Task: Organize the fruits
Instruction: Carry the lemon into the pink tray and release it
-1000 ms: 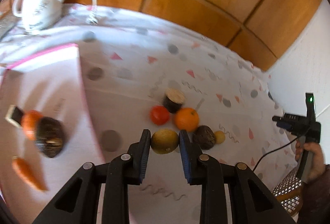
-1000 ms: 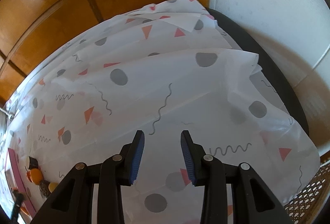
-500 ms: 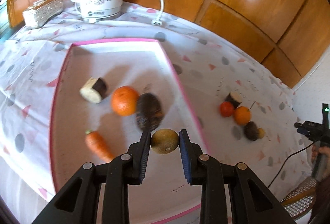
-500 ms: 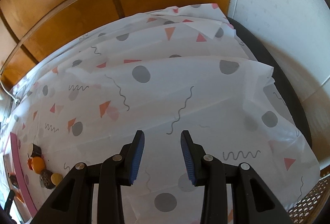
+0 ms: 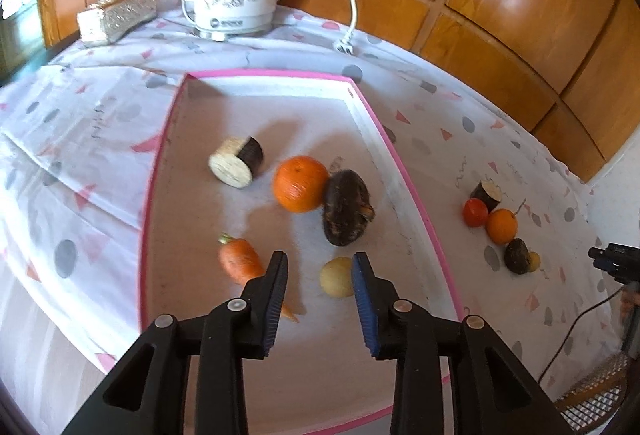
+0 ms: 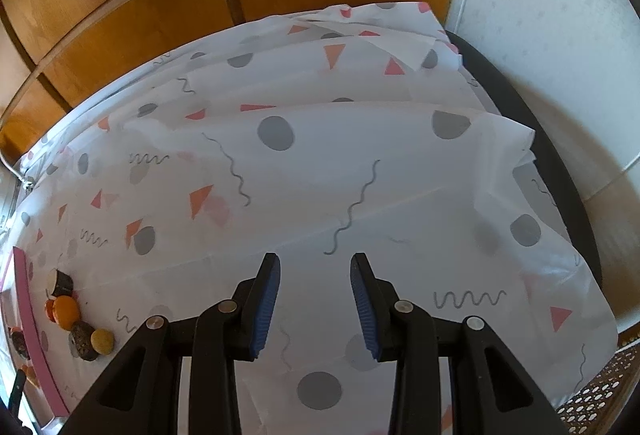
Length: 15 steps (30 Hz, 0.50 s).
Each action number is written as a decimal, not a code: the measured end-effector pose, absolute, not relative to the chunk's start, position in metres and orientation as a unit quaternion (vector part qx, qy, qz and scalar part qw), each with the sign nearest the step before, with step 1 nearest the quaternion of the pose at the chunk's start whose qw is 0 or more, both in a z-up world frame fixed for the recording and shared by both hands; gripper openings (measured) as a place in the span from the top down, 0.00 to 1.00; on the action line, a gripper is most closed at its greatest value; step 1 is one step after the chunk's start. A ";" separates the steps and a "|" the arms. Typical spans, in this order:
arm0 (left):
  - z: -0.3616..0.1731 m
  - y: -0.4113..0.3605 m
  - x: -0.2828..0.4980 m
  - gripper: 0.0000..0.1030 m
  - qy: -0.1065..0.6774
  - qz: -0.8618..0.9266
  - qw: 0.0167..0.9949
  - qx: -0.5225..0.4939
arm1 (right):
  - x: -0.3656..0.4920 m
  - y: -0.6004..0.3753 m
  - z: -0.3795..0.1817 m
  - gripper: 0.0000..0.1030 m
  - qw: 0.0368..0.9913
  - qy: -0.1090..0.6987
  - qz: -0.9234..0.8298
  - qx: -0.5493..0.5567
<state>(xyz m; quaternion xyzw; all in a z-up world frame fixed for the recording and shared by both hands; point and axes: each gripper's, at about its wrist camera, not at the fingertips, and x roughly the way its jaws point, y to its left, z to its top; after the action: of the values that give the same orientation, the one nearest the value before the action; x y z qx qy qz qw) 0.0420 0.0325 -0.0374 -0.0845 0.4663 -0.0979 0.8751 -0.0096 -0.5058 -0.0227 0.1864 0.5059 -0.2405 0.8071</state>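
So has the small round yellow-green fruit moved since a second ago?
Yes: from the patterned tablecloth beside the loose pile into the pink-rimmed tray; yellow-green fruit.

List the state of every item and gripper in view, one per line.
Left gripper: jaws opening, yellow fruit released in tray.
Right gripper: jaws apart, empty.
Orange: in tray, touching dark fruit.
Carrot: in tray.
Kettle: unplugged, lid on.

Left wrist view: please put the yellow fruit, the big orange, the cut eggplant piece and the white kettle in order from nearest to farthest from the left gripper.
1. Yellow fruit, in the tray, at the left gripper, whose jaws are opening.
2. Big orange, mid-tray.
3. Cut eggplant piece, mid-tray, further left.
4. White kettle, beyond the tray by the wood wall.
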 end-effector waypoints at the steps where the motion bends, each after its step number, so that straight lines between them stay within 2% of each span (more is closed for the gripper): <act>1: -0.036 0.035 0.041 0.61 0.463 -0.088 0.878 -0.084 | -0.009 -0.504 -0.023 0.64 0.809 0.506 -0.234 0.186; 8: -0.031 0.053 0.039 0.54 0.453 -0.050 0.885 -0.097 | 0.006 -0.464 -0.025 0.64 0.823 0.527 -0.144 0.157; 15: -0.030 0.063 0.033 0.52 0.451 -0.035 0.886 -0.106 | 0.026 -0.383 -0.024 0.64 0.836 0.537 -0.035 0.110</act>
<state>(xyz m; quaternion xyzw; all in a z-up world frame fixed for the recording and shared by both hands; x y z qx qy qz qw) 0.0335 0.0628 -0.0298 -0.1055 0.4507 -0.0346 0.8858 0.0256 -0.3827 -0.0240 0.1103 0.5370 -0.0351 0.8356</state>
